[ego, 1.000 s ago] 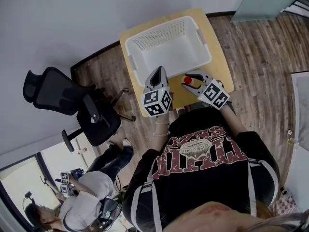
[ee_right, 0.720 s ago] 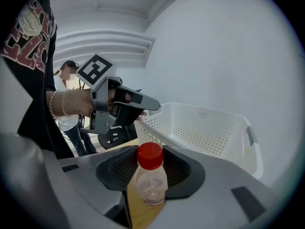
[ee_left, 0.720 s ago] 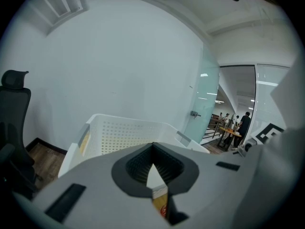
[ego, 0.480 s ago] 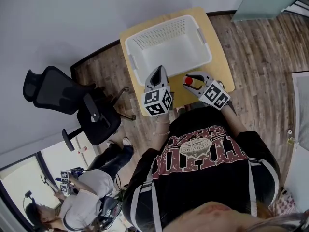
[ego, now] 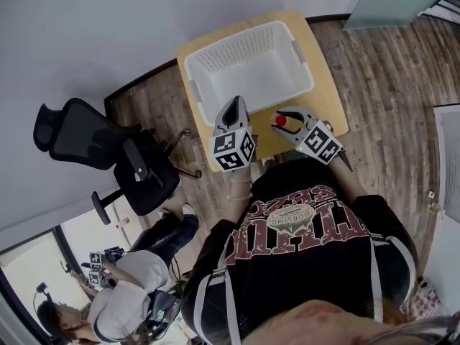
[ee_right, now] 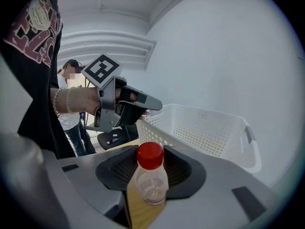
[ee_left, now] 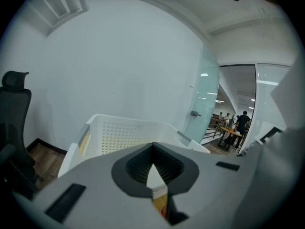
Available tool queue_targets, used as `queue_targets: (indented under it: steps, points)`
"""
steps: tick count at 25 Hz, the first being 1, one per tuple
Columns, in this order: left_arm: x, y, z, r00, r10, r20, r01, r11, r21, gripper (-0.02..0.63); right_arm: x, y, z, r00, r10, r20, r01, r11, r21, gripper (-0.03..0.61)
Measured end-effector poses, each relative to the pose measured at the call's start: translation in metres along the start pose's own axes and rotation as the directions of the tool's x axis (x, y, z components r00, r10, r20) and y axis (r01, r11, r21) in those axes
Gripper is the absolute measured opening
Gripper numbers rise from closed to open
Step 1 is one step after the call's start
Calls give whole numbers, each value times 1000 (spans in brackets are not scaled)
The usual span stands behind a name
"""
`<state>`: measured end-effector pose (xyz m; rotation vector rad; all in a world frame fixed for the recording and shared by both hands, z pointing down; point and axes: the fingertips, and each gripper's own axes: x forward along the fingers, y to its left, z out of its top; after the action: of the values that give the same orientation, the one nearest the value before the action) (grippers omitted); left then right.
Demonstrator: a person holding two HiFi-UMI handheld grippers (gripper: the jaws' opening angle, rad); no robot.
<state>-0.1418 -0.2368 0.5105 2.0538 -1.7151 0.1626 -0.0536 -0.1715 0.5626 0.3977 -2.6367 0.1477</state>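
Note:
My right gripper (ego: 286,118) is shut on a small clear bottle with a red cap (ee_right: 150,175), held upright over the wooden table (ego: 327,99) just in front of the white perforated basket (ego: 235,42). In the head view the red cap (ego: 280,120) shows between its fingers. My left gripper (ego: 235,108) hangs beside it, to the left, shut with nothing in it and pointing at the basket's near rim. In the left gripper view only a thin slit (ee_left: 153,175) shows between the jaws, with the basket (ee_left: 119,132) beyond. The right gripper view shows the left gripper (ee_right: 128,104) in a hand.
The basket (ee_right: 209,128) fills most of the small table. A black office chair (ego: 108,149) stands on the wood floor to the left, near the grey wall. A seated person (ego: 122,300) is at lower left. A glass door (ee_left: 202,104) stands at the right.
Almost nothing has moved. Both grippers drifted slightly; the right gripper's marker cube has slid out at the right of the left gripper view. The bottle stays in the right gripper.

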Motion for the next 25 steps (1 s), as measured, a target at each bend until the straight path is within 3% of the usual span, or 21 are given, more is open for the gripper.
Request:
queue_targets:
  steps: [8, 18, 25]
  points:
    - [-3, -2, 4, 1000, 4, 15, -4, 1000, 0, 44, -7, 1, 8, 998, 25, 52, -28, 997, 66, 170]
    - [-4, -4, 7, 1000, 2, 27, -2, 1000, 3, 44, -17, -3, 39, 992, 27, 124, -36, 997, 66, 170]
    - [-5, -10, 13, 999, -6, 40, 6, 1000, 3, 44, -26, -14, 66, 986, -14, 169, 8, 999, 37, 170]
